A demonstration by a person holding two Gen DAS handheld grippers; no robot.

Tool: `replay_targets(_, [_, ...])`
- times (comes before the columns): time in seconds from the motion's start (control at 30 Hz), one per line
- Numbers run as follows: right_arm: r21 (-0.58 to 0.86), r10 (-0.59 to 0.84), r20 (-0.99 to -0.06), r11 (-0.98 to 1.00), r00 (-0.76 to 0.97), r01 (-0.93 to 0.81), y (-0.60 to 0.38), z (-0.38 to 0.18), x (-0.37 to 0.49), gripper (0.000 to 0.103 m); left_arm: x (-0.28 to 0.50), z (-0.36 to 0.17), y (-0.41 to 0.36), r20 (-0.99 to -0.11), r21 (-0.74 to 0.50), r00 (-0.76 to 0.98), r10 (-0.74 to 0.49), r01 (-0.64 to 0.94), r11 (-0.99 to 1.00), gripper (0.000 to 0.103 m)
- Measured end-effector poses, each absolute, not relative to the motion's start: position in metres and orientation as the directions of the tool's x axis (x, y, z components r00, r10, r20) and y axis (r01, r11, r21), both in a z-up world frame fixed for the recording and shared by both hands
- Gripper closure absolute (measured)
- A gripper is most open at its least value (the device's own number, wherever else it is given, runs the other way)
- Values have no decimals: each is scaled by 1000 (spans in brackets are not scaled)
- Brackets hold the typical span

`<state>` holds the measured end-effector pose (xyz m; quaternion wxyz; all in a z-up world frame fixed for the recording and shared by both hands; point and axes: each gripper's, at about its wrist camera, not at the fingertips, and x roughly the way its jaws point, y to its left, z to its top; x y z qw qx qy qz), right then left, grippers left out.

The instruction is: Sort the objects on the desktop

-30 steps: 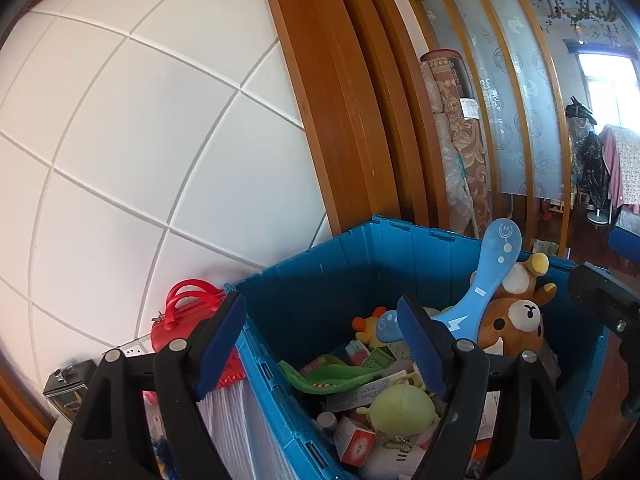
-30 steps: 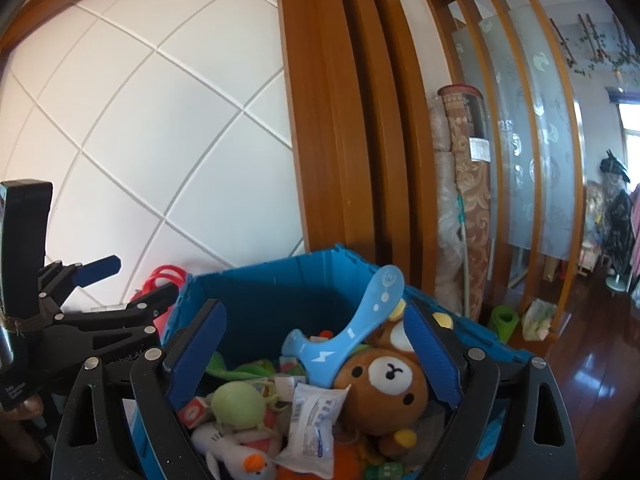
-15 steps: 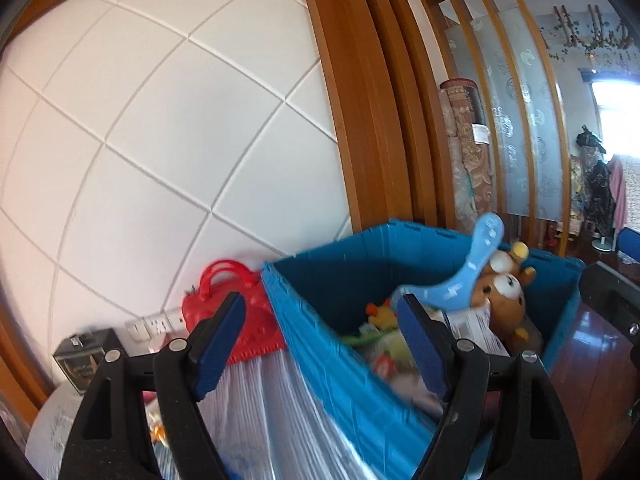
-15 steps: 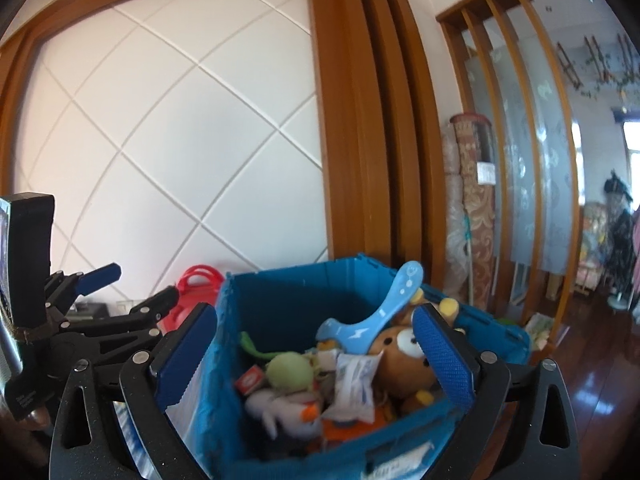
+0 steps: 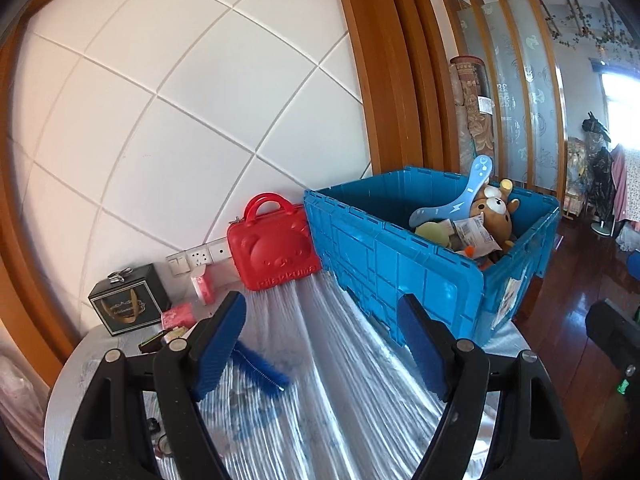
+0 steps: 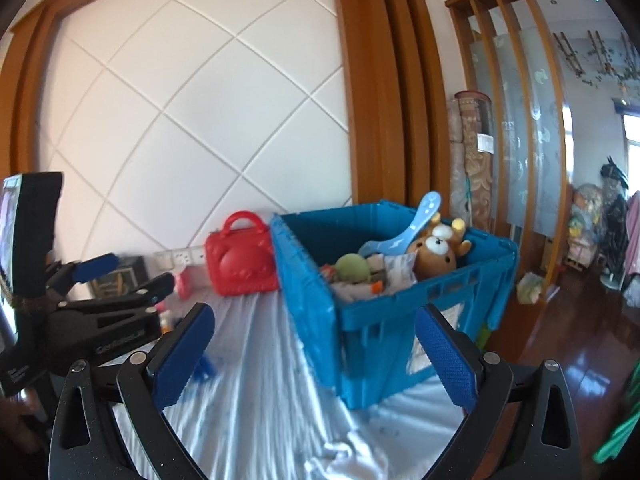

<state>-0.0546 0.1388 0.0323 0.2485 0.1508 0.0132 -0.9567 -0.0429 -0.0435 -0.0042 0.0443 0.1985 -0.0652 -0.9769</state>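
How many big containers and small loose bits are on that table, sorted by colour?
Blue: 2, crate and brush
Red: 1, bear case
Black: 1, gift box
Pink: 2, tube and block
Total: 6

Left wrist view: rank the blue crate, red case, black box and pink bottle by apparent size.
1. Blue crate
2. Red case
3. Black box, though nearness to the camera makes 2 versus 3 unsure
4. Pink bottle

The red bear case [image 5: 276, 248] has raised letters along its bottom edge, but they are too small to read for sure. Other labels are blurry.
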Motion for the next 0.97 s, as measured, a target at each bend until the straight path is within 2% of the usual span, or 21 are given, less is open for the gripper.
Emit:
replay_targets(0.3, [49, -475, -265, -876, -839, 480, 153, 36, -30, 1, -20, 0, -30, -369, 131, -919, -137, 94, -987, 25])
replay_targets(0.47, [38, -462, -296, -880, -836, 473, 158, 34, -39, 1, -14, 3, -23, -361, 117, -922, -143, 107, -987, 25])
replay_targets(0.77, [36, -469, -286, -877, -836, 479, 166, 35, -46, 1, -14, 3, -20, -370, 100, -917, -151, 122, -987, 25])
replay_targets(0.97, [34, -473, -283, -875, -834, 484, 169, 36, -48, 1, -6, 8, -19, -315, 84, -939, -140, 120, -989, 25])
